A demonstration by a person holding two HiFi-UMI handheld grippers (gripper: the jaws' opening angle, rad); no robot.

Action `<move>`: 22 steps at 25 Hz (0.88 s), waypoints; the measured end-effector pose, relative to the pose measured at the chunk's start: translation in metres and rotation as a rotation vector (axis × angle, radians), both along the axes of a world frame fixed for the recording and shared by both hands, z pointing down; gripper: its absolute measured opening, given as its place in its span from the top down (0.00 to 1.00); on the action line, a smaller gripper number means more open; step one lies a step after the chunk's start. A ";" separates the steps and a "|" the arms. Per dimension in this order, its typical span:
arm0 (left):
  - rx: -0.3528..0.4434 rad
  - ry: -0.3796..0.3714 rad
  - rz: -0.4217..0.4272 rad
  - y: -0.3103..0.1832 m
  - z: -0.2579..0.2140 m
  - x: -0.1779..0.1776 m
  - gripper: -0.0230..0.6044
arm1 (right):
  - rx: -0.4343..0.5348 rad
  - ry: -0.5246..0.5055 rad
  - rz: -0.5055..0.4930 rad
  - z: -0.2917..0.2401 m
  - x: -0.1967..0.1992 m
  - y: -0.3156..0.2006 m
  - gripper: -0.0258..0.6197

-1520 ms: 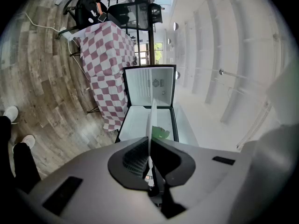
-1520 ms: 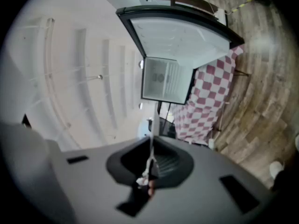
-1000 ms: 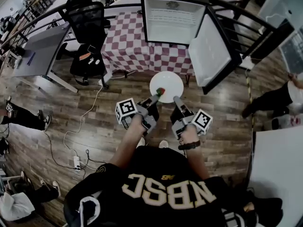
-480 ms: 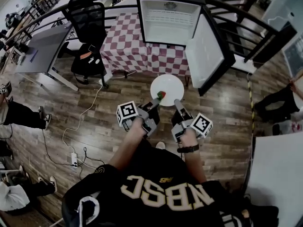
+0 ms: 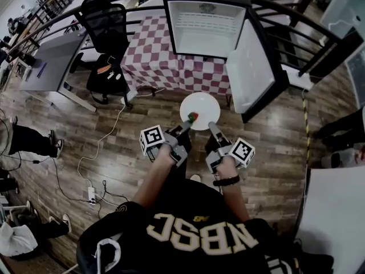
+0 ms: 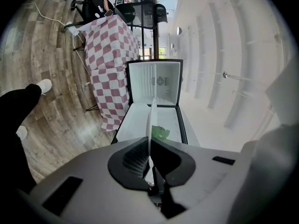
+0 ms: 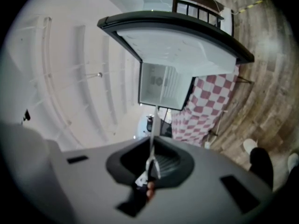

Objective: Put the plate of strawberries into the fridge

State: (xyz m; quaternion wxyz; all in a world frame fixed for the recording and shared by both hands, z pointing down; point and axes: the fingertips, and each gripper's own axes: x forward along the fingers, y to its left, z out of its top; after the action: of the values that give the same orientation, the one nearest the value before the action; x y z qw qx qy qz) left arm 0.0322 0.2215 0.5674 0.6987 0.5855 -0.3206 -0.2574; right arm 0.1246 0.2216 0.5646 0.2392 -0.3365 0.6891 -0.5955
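A white plate [image 5: 201, 108] with a strawberry [image 5: 193, 117] near its left rim is held level between both grippers, in front of the open fridge [image 5: 208, 24]. My left gripper [image 5: 185, 124] is shut on the plate's near left rim, beside the strawberry. My right gripper [image 5: 212, 125] is shut on the near right rim. In the left gripper view the plate [image 6: 152, 120] shows edge-on, with green strawberry leaves [image 6: 160, 133] beyond the jaws. The right gripper view shows the plate [image 7: 153, 139] edge-on too, pointing at the fridge [image 7: 163, 90].
The fridge door [image 5: 254, 67] hangs open to the right. The fridge stands on a table with a red-checked cloth [image 5: 159, 61]. A black office chair [image 5: 105, 33] and a grey desk [image 5: 48, 61] are at left. A white cable [image 5: 100, 147] lies on the wood floor.
Both grippers and the plate have moved a little toward the fridge and sunk slightly. Both grips on the rim are unchanged.
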 end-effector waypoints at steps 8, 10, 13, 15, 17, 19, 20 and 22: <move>0.004 0.014 0.041 -0.101 0.001 -0.015 0.92 | -0.017 0.022 0.042 0.004 -0.014 -0.097 0.91; 0.011 0.019 0.045 -0.131 -0.001 -0.022 0.92 | -0.006 0.019 0.046 0.001 -0.020 -0.127 0.91; 0.015 0.018 0.055 -0.171 -0.002 -0.037 0.92 | 0.003 0.014 0.049 -0.004 -0.036 -0.165 0.91; 0.016 0.020 0.058 -0.198 -0.003 -0.048 0.92 | 0.001 0.011 0.056 -0.007 -0.046 -0.191 0.91; 0.020 0.030 0.059 -0.226 -0.008 -0.055 0.92 | 0.006 0.012 0.064 -0.011 -0.054 -0.220 0.91; 0.013 0.041 0.061 -0.252 -0.010 -0.063 0.92 | 0.012 0.012 0.071 -0.015 -0.062 -0.246 0.91; 0.000 0.047 0.065 -0.264 -0.009 -0.066 0.92 | 0.016 0.012 0.076 -0.017 -0.065 -0.259 0.91; -0.017 0.055 0.075 -0.287 -0.008 -0.071 0.92 | 0.029 0.018 0.091 -0.019 -0.069 -0.283 0.91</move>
State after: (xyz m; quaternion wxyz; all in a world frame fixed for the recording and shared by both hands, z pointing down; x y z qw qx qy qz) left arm -0.0389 -0.0660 0.5595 0.7214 0.5839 -0.2810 -0.2444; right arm 0.0561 -0.0617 0.5454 0.2647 -0.3694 0.6837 -0.5711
